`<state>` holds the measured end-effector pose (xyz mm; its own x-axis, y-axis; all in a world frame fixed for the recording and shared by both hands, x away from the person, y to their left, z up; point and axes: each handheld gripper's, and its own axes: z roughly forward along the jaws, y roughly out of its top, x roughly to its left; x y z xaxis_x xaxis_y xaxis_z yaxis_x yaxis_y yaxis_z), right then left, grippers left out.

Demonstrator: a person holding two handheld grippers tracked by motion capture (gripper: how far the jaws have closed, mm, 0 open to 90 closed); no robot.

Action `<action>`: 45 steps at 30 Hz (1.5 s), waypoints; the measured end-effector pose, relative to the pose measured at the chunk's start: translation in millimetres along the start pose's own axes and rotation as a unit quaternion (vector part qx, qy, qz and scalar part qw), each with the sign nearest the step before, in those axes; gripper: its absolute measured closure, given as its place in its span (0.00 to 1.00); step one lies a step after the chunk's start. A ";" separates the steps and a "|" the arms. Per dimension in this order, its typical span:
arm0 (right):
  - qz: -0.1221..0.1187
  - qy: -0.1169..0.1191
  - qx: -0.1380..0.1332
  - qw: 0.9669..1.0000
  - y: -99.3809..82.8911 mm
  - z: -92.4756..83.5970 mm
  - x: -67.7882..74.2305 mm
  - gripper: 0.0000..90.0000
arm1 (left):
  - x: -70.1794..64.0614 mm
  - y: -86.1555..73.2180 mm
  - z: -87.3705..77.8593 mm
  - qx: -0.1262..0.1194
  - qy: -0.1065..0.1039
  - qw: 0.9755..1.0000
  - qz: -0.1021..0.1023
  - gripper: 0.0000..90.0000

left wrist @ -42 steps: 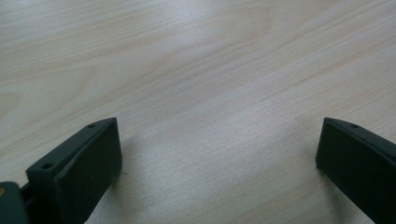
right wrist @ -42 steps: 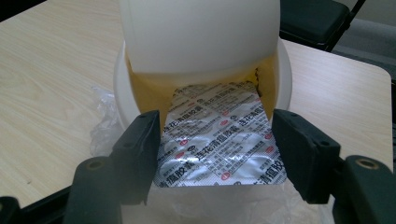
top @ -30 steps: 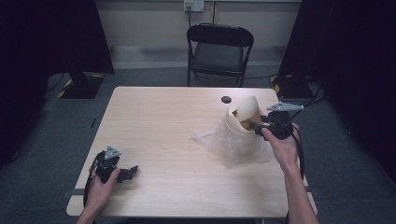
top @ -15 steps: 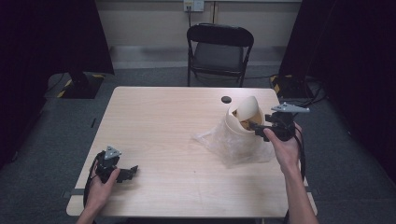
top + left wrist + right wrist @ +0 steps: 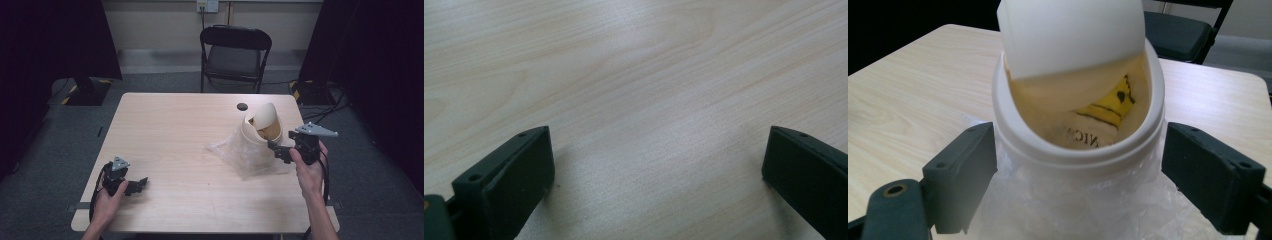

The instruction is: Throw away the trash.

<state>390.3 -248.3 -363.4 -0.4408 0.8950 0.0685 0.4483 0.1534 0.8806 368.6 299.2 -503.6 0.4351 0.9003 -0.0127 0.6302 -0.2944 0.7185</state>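
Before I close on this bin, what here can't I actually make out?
- Item inside the bin: right gripper view, tilted swing lid covers most; print cut off, unreadable.
- Bin's base: both views, crumpled plastic bag wraps it.
- Small dark object: high view, too small to identify.
- Right gripper contact with the bin: unclear.

Bin (image 5: 261,127) on bag (image 5: 245,155), table's (image 5: 170,130) right
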 end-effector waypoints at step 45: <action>-0.026 -0.033 0.140 0.989 -126.2 52.0 25.1 0.16 | -0.1 -0.4 -0.7 0.001 0.001 1.000 0.001 0.00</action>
<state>363.0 -223.5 -497.2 -0.4215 0.9068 -0.0114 0.6291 0.3014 0.7165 367.9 299.4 -503.4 0.4348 0.9005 -0.0089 0.6305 -0.2973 0.7170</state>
